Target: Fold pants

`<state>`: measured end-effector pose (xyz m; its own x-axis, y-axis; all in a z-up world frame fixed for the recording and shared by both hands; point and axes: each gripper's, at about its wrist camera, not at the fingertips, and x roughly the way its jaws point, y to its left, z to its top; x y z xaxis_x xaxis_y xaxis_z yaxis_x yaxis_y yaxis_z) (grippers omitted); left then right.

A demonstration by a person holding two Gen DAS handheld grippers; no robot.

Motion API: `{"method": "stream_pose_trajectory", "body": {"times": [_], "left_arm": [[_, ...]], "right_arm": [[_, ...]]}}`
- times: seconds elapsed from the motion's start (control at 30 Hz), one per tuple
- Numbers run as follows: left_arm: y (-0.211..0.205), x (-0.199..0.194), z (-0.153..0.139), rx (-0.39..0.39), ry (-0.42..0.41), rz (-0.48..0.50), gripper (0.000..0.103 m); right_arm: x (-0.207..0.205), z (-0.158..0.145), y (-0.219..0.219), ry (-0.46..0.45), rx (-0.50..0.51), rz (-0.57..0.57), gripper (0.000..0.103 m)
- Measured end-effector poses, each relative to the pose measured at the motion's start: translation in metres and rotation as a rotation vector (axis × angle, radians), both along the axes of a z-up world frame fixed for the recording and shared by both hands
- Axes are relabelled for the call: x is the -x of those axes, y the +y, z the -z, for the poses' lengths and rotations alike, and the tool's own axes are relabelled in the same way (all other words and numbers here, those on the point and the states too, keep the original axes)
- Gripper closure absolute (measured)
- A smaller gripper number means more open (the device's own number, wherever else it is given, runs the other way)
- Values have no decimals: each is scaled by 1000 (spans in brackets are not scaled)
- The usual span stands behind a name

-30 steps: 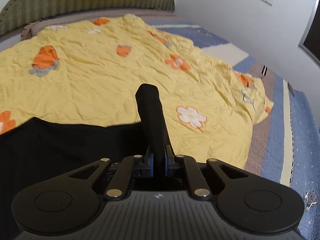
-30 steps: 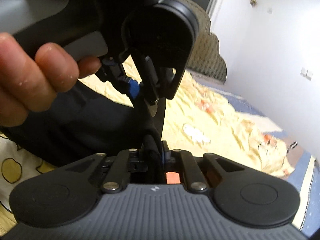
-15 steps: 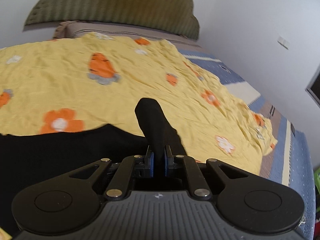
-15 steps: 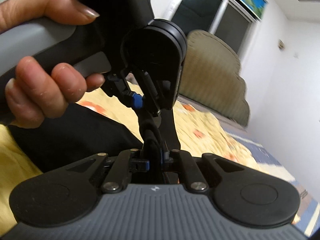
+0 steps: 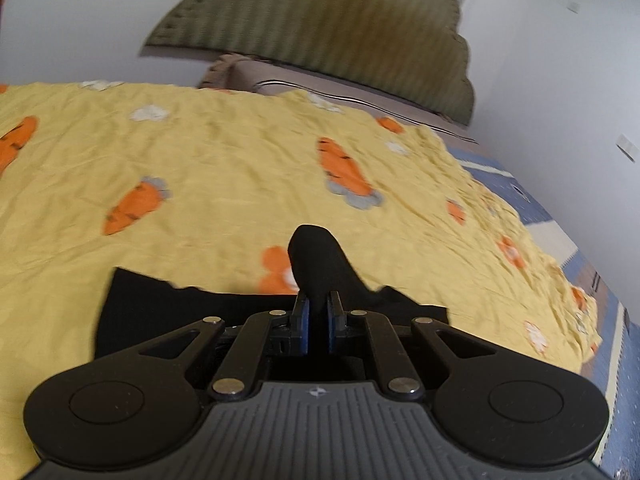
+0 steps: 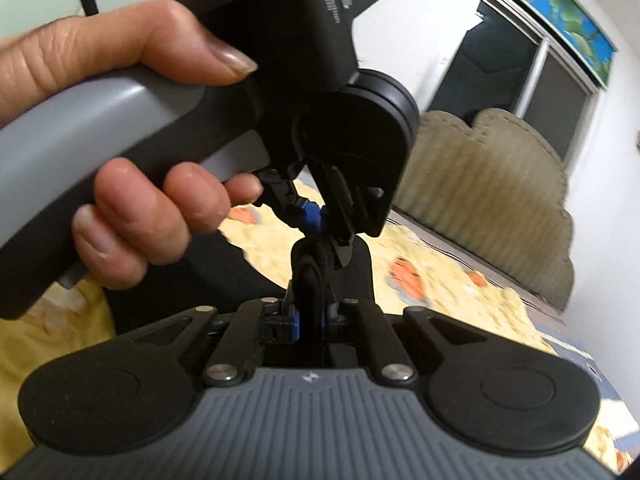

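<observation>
The black pants point(image 5: 160, 300) lie on a yellow sheet with a carrot print point(image 5: 224, 184). In the left wrist view my left gripper point(image 5: 317, 320) is shut on a bunched fold of the pants, which sticks up past the blue pads. The right wrist view shows my right gripper point(image 6: 310, 318) shut on another thick fold of the black pants point(image 6: 310, 280). Just beyond it hangs the other gripper point(image 6: 316, 220), held by a person's hand point(image 6: 132, 208), also pinching black cloth. More of the pants spreads dark below that hand.
The yellow sheet covers a bed with a green scalloped headboard point(image 5: 320, 28). A blue and white striped cover point(image 5: 532, 216) shows along the bed's right side. White walls stand behind, with a dark window point(image 6: 520, 80) above the headboard.
Both grippers have swept sideways across the bed with the pants held in them. The left wrist view now shows less black cloth and more of the headboard; the right view has tilted up to the window.
</observation>
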<state>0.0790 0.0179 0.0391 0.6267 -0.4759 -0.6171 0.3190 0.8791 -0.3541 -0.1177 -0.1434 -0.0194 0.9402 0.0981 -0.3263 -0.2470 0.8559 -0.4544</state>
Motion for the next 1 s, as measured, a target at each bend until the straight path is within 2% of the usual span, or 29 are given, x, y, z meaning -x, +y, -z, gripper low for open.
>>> {"method": "stream_pose_trajectory", "body": {"times": [0.23,0.57,0.77,0.8,1.0], "left_arm": [[44,-9,13,-4,5,-65,95],[85,-8,25,-31,-5,-147,95],[97,-8,37,-34,17,-169,95],[97,-7,39,-39,19,-172,95],[99,1,45,-62,9,-182,95]], "right_arm": [[-20,2,58,10,31,-75,94],[-31,9,104,29,57,-173,94],[-35,18,120,53,82,-216,94],[-49,14,117,58,87,-221,94],[-66,10,105,84,103,-244,94]]}}
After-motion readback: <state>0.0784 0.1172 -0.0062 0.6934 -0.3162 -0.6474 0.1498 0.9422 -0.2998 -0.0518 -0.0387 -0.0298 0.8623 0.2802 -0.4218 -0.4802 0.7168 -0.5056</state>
